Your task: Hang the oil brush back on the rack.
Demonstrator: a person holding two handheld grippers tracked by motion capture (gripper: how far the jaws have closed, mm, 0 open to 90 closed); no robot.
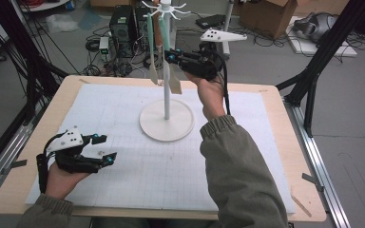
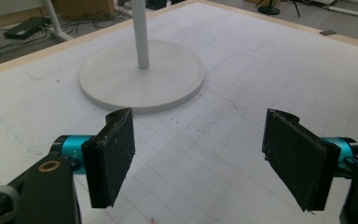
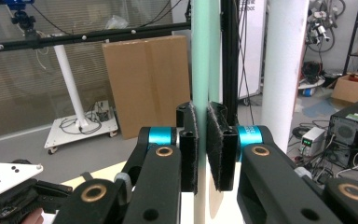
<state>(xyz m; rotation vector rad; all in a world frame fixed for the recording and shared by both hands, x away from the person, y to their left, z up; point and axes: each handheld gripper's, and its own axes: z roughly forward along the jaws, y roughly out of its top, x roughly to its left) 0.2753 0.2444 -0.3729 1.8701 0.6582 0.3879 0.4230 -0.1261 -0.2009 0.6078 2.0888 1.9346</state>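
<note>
In the right gripper view we lose the mint-green handle [image 3: 200, 56] at the top edge, and its lower stretch is hidden between the pads. In the left gripper view the stand's white pole [image 2: 141, 32] is cut off at the top. We cannot identify the 2 hanging utensils' [image 1: 175, 84] blades in the high view.
</note>
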